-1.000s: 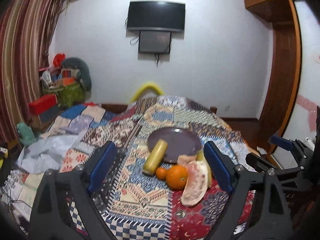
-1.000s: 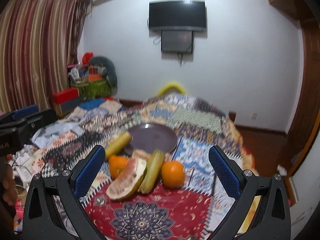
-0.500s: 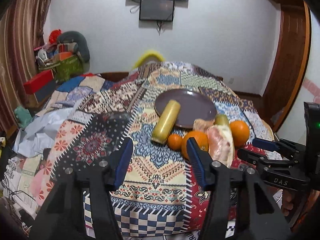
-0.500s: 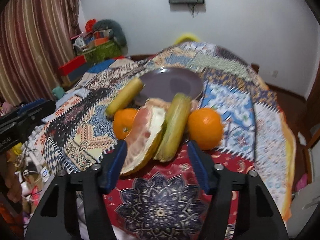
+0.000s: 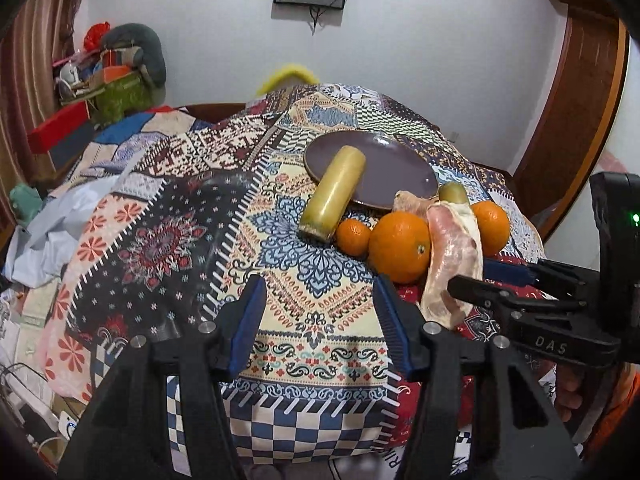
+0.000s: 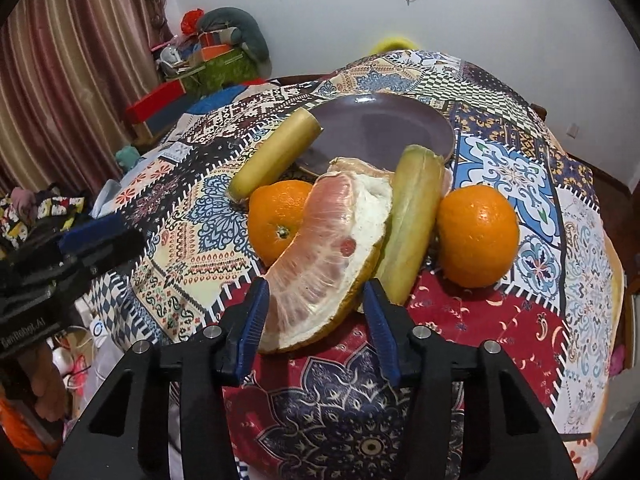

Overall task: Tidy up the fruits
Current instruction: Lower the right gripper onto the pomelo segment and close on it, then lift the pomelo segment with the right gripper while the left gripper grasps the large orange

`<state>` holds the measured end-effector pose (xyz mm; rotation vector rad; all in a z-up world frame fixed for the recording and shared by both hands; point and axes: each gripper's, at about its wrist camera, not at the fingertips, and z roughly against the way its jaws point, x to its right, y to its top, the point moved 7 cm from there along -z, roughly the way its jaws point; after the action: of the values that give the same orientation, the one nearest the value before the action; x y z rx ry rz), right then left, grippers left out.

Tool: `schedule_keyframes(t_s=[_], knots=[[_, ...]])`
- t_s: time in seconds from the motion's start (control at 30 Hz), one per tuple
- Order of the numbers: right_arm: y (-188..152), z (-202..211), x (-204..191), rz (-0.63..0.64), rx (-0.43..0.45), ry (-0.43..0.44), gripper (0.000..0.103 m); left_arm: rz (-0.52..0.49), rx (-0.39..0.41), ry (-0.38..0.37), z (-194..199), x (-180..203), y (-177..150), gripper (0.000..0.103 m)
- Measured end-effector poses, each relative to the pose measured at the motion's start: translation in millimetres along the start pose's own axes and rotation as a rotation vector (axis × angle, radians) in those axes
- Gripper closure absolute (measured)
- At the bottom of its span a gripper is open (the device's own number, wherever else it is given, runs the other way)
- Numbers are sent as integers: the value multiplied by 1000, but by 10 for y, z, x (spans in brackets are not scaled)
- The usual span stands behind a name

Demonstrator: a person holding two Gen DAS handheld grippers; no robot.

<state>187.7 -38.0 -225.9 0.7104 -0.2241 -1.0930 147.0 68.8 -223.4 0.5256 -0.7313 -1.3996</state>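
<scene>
A purple plate (image 5: 394, 168) (image 6: 384, 128) lies on a patchwork cloth. A yellow-green cane piece (image 5: 334, 198) (image 6: 276, 154) rests with its far end on the plate's rim. In front lie a small orange (image 5: 352, 237), a large orange (image 5: 400, 246) (image 6: 276, 218), a pomelo wedge (image 5: 454, 260) (image 6: 324, 264), a second cane piece (image 6: 412, 224) and another orange (image 6: 476, 236) (image 5: 492, 226). My right gripper (image 6: 316, 316) is open, its fingers on either side of the wedge's near end. My left gripper (image 5: 320, 320) is open and empty above the cloth, left of the fruit.
The cloth-covered table (image 5: 168, 240) drops off at its near edge. A pile of boxes and bags (image 5: 108, 80) stands at the back left by a curtain. Crumpled blue cloth (image 5: 44, 232) lies left. A wooden door frame (image 5: 576, 92) stands right.
Both grippers have moved forward and down toward the table and narrowed their openings. The right gripper has come up around the pomelo wedge's near end.
</scene>
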Motion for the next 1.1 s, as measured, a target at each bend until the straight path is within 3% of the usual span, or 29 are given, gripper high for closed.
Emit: schedule_keyframes(t_s=[0.13, 0.27, 0.33, 0.57, 0.77, 1.1], knots=[[40, -55, -31, 1, -5, -19, 55, 23, -5, -12, -21, -40, -26, 48], [80, -127, -105, -3, -3, -25, 33, 33, -6, -19, -32, -70, -28, 48], [103, -184, -125, -5, -3, -48, 31, 34, -7, -21, -38, -75, -29, 48], [99, -338, -49, -29, -15, -61, 37, 42, -30, -21, -101, -119, -52, 48], [96, -260, -41, -44, -3, -14, 42, 36, -46, -20, -151, -98, -30, 48], [257, 138, -4, -61, 111, 34, 43, 0, -70, -19, -183, 115, 88, 44]])
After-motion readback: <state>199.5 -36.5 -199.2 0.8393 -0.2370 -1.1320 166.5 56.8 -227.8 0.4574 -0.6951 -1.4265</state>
